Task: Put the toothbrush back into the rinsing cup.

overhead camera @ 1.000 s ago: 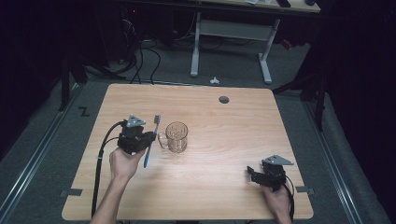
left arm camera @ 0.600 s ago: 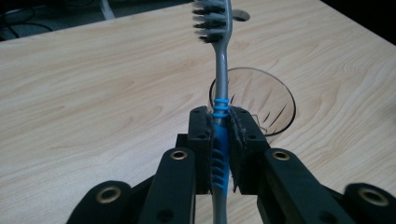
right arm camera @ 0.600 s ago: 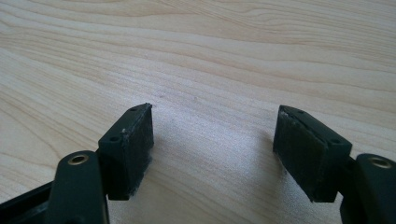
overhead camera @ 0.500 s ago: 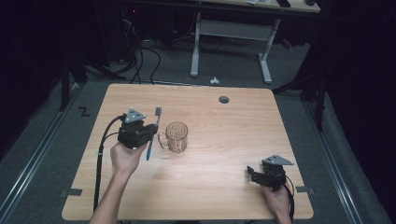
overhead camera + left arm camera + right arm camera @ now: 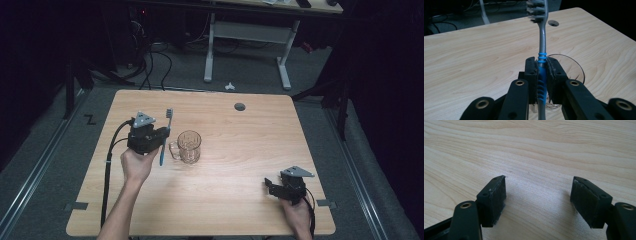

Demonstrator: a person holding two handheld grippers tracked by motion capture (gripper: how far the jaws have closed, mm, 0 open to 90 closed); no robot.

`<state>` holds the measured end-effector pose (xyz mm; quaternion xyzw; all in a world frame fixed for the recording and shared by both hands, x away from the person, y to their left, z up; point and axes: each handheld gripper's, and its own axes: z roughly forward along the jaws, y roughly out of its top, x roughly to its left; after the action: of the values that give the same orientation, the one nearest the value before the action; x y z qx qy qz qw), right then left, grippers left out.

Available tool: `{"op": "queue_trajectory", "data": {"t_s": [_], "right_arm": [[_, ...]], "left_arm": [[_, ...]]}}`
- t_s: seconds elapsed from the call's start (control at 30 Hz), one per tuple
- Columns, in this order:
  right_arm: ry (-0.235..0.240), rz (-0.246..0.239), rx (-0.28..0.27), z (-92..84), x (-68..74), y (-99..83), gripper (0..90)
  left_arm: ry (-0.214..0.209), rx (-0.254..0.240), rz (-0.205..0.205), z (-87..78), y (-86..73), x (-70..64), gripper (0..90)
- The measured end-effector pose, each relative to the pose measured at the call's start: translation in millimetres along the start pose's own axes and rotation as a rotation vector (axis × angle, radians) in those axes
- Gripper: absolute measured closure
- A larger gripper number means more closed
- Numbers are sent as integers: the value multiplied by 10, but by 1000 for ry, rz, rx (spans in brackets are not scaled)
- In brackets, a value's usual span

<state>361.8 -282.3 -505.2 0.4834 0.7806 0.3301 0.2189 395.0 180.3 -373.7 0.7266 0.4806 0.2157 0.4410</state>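
The left gripper [image 5: 159, 136] is clenched on a toothbrush [image 5: 165, 136], pads on its blue grip, bristle head pointing up and away, just left of a glass mug [image 5: 188, 147] standing mid-table. The right gripper [image 5: 274, 186] rests released, jaws wide apart, low over the bare table [image 5: 240, 210] at its near right corner.

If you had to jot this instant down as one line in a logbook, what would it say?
left gripper: shut on toothbrush, bristles up | glass mug: on table, beside toothbrush | right gripper: open, holding nothing, low over table
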Motion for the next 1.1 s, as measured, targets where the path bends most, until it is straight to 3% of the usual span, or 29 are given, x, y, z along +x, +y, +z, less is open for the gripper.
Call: {"op": "queue_trajectory", "data": {"t_s": [0.73, 1.1], "right_arm": [[0, -1, 0, 0, -2, 0, 289], [1, 1, 0, 2, -3, 1, 288]], "left_arm": [[14, -56, 5, 123, 174, -25, 802], [38, -80, -20, 250, 232, 7, 803]]}}
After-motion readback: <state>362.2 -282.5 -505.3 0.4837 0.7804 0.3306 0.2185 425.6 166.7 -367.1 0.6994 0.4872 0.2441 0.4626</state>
